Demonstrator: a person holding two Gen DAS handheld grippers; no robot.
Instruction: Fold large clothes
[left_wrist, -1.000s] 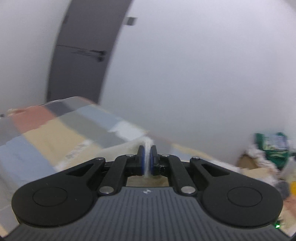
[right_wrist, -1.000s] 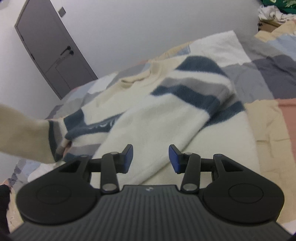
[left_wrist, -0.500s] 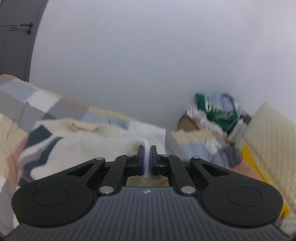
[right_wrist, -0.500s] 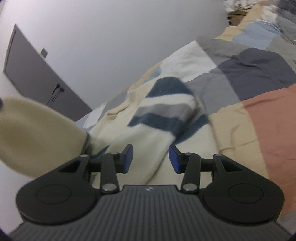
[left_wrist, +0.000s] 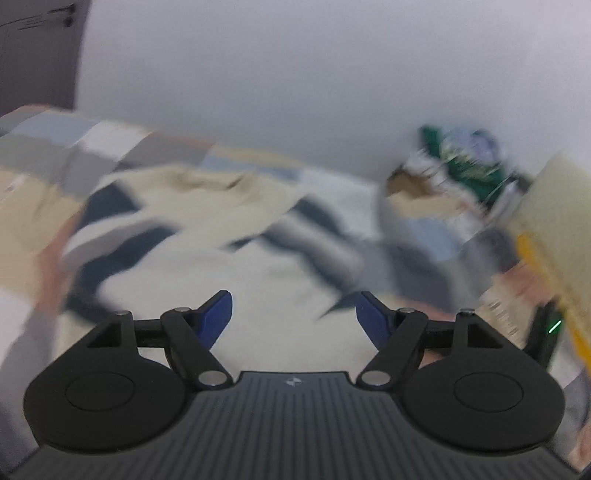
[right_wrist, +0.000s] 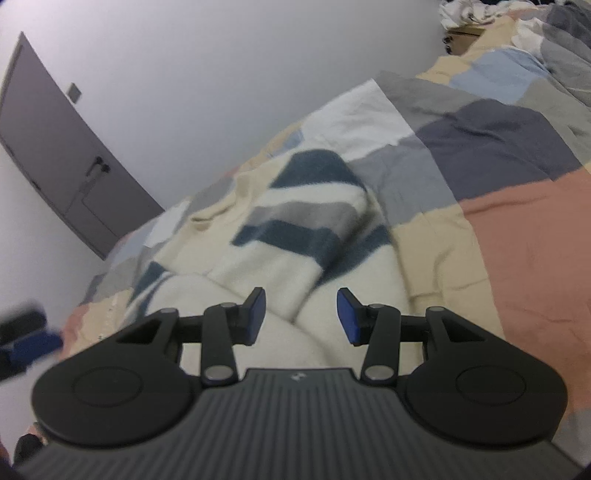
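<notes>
Your bed (right_wrist: 517, 236) fills most of both views, covered in a patchwork quilt of grey, salmon, beige and white blocks, with a pale wall (right_wrist: 221, 55) behind it and a dark grey door (right_wrist: 62, 177) in the upper left of the right wrist frame. The sweater (right_wrist: 280, 236) lies on that quilt in the centre of each frame, cream with navy and grey stripes, its striped sleeve folded across the cream body. In the left wrist frame the sweater (left_wrist: 229, 258) is badly motion-blurred, and a heap of green and white clutter (left_wrist: 461, 162) sits at the upper right against the wall. Your right hand-held gripper (right_wrist: 301, 314) hovers over the cream part of the sweater with its blue pads spread wide and nothing between them. Your left hand-held gripper (left_wrist: 293, 315) is likewise spread wide above the cream fabric, holding nothing. At the lower left edge of the right wrist frame you can see a blurred black and blue piece of the left hand-held gripper (right_wrist: 26, 347).
</notes>
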